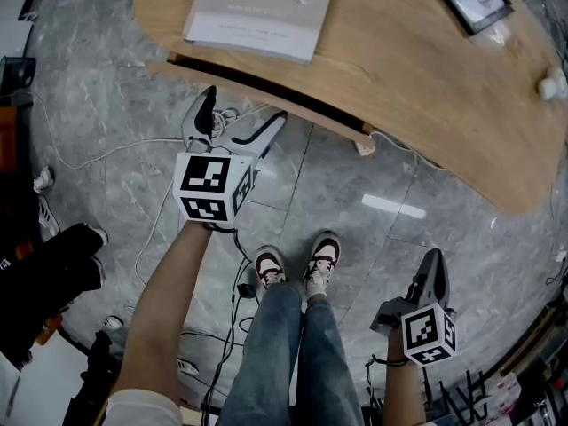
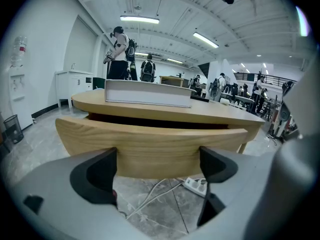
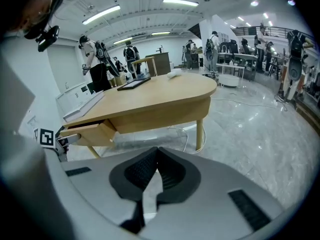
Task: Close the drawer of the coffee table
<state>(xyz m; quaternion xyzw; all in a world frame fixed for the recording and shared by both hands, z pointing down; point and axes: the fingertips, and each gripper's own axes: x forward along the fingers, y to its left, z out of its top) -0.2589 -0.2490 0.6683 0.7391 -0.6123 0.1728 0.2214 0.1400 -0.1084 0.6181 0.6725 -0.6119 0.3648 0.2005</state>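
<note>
**Drawer.** In the head view, the drawer [image 1: 248, 92] sits at about 11 o'clock from frame centre, beneath the near edge of the coffee table [image 1: 417, 69]. It stands partly out, with a dark gap between its front and the tabletop. In the left gripper view, the front [image 2: 150, 144] is a light wood panel with horizontal grain. It is curved to follow the table edge, and no handle is visible. In the right gripper view, the drawer [image 3: 92, 131] projects from the table's apron at 9 o'clock, with its box side exposed.

**Left gripper.** The left gripper [image 1: 244, 109] is at 11 o'clock, pointing at the drawer front. In its own view [image 2: 160, 169], the jaws stand wide apart and grasp nothing. The drawer front spans the space ahead of them. Whether they touch it cannot be confirmed.

**Right gripper.** The right gripper [image 1: 432, 264] is at 4 o'clock, well apart from the table. In its own view [image 3: 155, 174], the jaws are clenched together and empty.

**Other items.** A booklet [image 1: 262, 7] lies on the tabletop at 12 o'clock. A power strip [image 2: 196, 184] lies on the floor under the table.
</note>
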